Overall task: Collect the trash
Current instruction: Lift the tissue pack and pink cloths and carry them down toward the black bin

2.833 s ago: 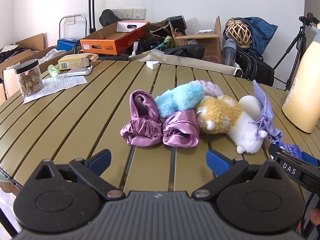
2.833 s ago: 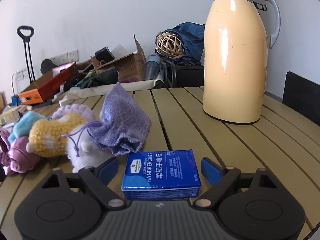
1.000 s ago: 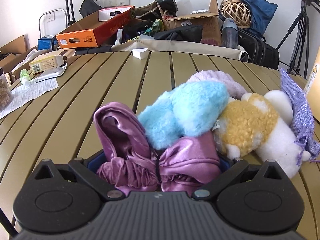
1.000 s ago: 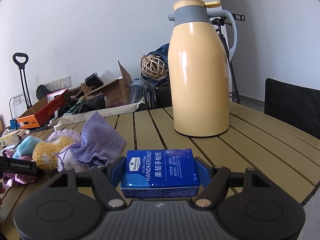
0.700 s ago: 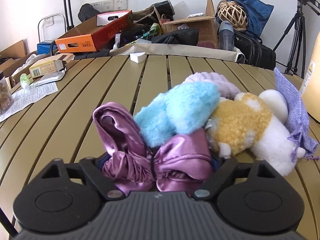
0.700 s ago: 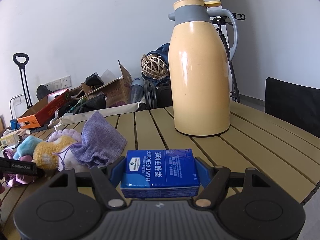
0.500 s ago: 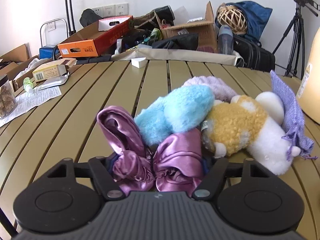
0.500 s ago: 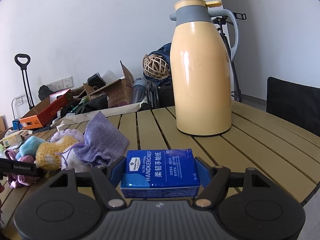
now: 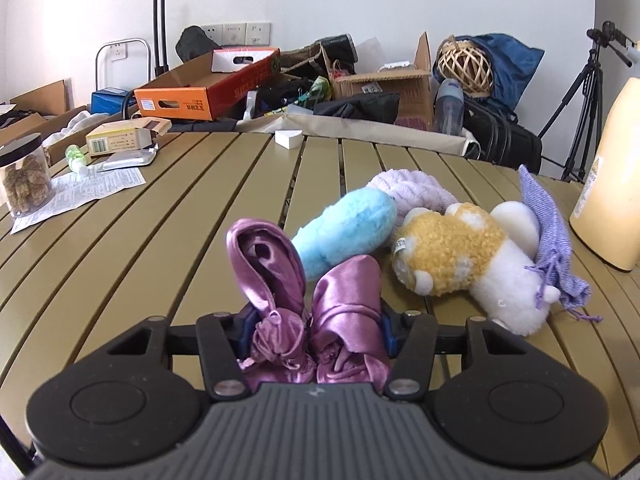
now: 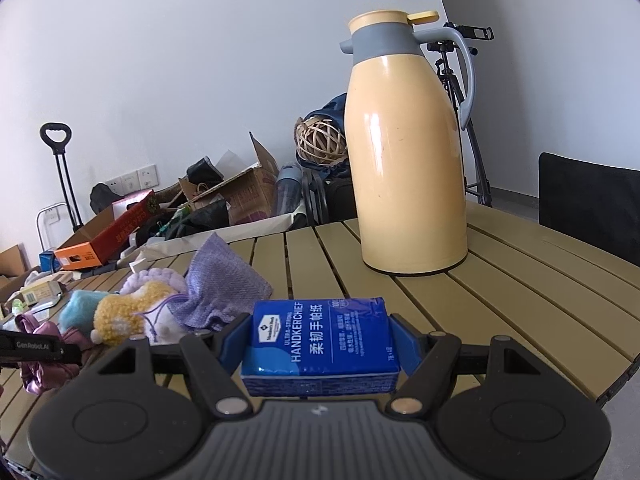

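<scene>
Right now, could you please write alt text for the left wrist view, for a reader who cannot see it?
The left gripper is closing its jaws on a bunched purple satin cloth on a slatted olive table. Just beyond lie a blue plush piece and a yellow-and-white plush toy; boxes and bags clutter the back.

Shiny purple satin cloth (image 9: pixel 308 312), sky-blue plush (image 9: pixel 346 230), royal-blue handkerchief pack (image 10: pixel 320 344), pale-yellow flask (image 10: pixel 406 160).

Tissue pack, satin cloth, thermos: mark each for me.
tissue pack (image 10: pixel 320 336), right wrist view, middle of its printed top.
satin cloth (image 9: pixel 316 320), left wrist view, bunched middle.
thermos (image 10: pixel 408 168), right wrist view, middle of its body.
</scene>
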